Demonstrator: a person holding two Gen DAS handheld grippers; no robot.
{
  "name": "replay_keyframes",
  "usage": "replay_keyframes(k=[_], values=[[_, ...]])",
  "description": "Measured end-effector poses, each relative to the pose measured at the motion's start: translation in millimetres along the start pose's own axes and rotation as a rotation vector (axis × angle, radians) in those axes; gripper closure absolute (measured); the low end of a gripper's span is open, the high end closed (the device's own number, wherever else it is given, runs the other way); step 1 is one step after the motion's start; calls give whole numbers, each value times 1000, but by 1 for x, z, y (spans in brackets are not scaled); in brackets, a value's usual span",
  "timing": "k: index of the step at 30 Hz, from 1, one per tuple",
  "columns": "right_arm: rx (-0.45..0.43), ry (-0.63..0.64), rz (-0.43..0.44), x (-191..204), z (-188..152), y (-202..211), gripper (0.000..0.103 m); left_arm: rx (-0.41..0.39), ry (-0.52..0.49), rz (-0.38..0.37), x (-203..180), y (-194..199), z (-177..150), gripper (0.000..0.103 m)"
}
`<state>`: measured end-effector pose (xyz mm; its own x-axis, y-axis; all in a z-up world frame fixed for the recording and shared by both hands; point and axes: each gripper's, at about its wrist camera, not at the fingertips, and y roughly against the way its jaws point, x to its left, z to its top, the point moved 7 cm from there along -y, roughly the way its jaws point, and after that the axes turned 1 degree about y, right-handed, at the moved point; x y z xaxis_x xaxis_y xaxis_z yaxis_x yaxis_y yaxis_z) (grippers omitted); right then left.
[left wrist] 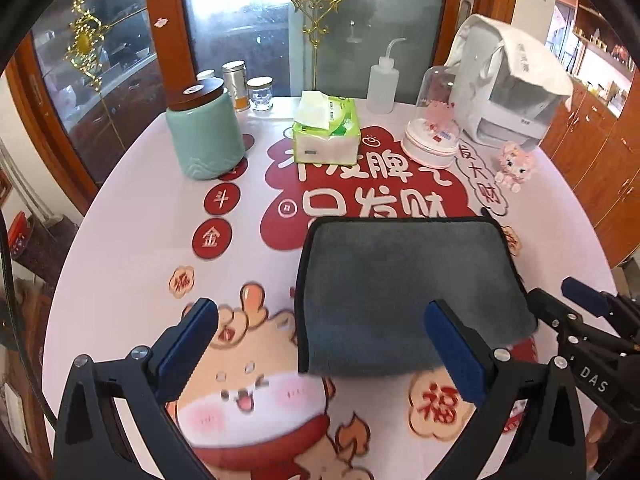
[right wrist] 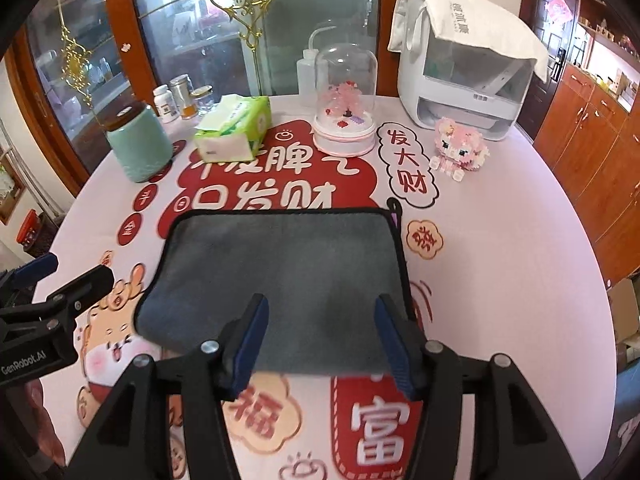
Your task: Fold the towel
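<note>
The grey towel [right wrist: 280, 280] lies flat on the printed table cover [right wrist: 500, 260], folded into a rectangle with a dark piped edge. The right gripper [right wrist: 320, 336] hangs over the towel's near edge with its jaws spread wide and nothing between them; the blue pads [right wrist: 250, 340] straddle the cloth's near strip. The left gripper [left wrist: 320, 344] is also wide open and holds nothing; its right finger sits over the towel's near edge, its left finger over bare cover. Beyond the towel stand a tissue pack [left wrist: 326, 130], a green jar [left wrist: 204, 136] and a glass dome [right wrist: 346, 100].
</note>
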<state>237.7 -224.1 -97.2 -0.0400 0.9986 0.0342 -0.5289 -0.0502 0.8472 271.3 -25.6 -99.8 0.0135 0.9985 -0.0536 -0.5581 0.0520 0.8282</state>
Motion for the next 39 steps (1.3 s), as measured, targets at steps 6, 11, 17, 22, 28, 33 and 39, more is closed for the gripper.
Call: replay_keyframes(k=[6, 11, 17, 22, 28, 33, 39], values=[[-1, -6, 16, 9, -21, 26, 47, 8, -9, -5, 4, 37, -29, 0], [-7, 2, 16, 16, -40, 45, 47, 8, -32, 14, 5, 59, -47, 0], [8, -6, 37, 22, -62, 64, 47, 2, -37, 6, 8, 86, -64, 0], [4, -4, 43, 25, -77, 82, 47, 7, -46, 22, 8, 105, -78, 0], [5, -10, 53, 29, -96, 101, 47, -6, -65, 20, 7, 126, -91, 0], [2, -17, 73, 32, -108, 118, 47, -9, -64, 10, 5, 144, -103, 0], [-5, -27, 77, 37, -122, 133, 47, 4, -76, 5, 2, 155, -122, 0]])
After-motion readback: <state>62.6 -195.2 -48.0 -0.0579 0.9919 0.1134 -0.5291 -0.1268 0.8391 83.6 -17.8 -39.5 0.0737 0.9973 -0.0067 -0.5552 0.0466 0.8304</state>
